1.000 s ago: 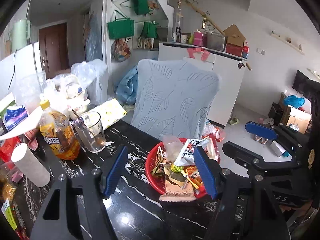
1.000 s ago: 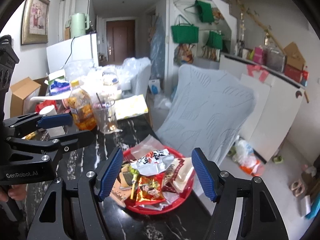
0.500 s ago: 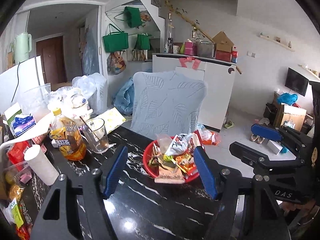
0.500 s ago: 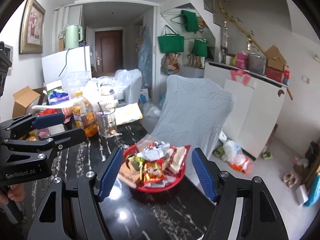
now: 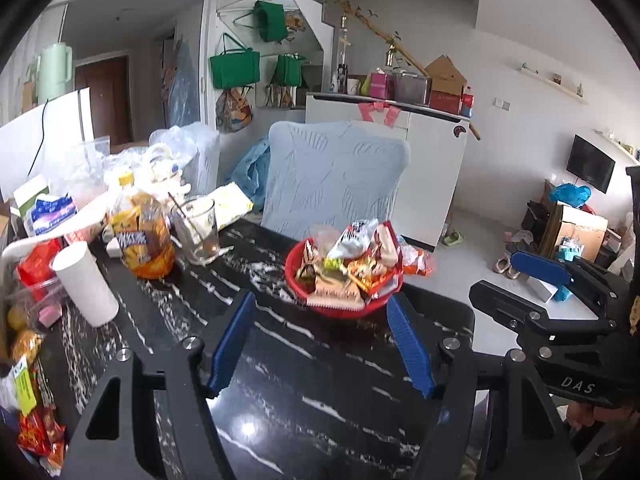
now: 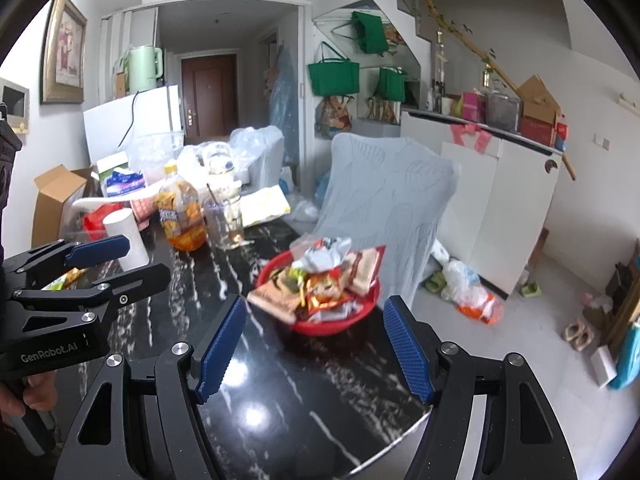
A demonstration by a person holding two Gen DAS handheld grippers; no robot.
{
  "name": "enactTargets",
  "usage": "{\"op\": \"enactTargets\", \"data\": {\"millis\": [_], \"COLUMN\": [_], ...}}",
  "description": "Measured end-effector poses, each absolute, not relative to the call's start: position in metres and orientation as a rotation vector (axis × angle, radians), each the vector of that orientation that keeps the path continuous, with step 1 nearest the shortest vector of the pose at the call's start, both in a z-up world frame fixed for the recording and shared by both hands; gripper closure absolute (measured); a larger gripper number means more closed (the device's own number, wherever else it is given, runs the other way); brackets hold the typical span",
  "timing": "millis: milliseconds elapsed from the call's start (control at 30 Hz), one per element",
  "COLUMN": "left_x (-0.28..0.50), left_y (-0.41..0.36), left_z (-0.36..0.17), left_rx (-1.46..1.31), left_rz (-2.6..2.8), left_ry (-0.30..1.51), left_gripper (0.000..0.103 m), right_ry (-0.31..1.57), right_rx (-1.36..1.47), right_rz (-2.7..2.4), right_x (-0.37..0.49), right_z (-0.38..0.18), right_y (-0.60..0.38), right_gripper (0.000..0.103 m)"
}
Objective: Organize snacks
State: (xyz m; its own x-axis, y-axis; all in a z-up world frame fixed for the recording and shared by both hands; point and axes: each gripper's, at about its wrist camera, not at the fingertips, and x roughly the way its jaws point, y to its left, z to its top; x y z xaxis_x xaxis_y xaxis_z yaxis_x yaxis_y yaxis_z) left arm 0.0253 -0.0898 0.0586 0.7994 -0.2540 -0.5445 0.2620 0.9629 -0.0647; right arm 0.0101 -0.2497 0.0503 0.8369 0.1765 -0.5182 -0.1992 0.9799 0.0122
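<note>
Two grippers out in front of me, both spread wide with nothing between the blue pads. My left gripper (image 5: 320,344) hangs over the black table (image 5: 304,400), and the red bowl (image 5: 344,308) piled with snacks (image 5: 352,264) sits just ahead of its tips, a touch right of centre. My right gripper (image 6: 316,348) hangs over the same table, the bowl dead ahead of its gap and clear of both fingers. Off to the left of my jaws stand a white cup (image 5: 86,284), an orange bottle (image 5: 142,236) and a glass (image 5: 198,230), well apart from the bowl. Beyond the bowl there's a pale chair (image 5: 332,184). From the right camera, my left gripper pokes in at the left edge, my hand (image 6: 34,394) on its grip.
</note>
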Motion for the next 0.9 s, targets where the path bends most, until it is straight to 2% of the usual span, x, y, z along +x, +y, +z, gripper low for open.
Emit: {"op": "enactTargets", "data": {"millis": [333,900], "left_x": [0.020,0.020], "left_y": [-0.085,-0.082], "left_z": [0.042,0.042], "left_rx": [0.014,0.000], "left_rz": [-0.284,-0.280], "left_ry": [0.613,0.617], "left_gripper": [0.036,0.036], "right_ry": [0.592,0.605], "right_rx": [0.008,-0.009], "right_rz": [0.199,0.201], "right_x": [-0.005,-0.007], "right_z": [0.025,0.023], "right_y": [-0.245,-0.237], "right_gripper": [0.031,0.031]}}
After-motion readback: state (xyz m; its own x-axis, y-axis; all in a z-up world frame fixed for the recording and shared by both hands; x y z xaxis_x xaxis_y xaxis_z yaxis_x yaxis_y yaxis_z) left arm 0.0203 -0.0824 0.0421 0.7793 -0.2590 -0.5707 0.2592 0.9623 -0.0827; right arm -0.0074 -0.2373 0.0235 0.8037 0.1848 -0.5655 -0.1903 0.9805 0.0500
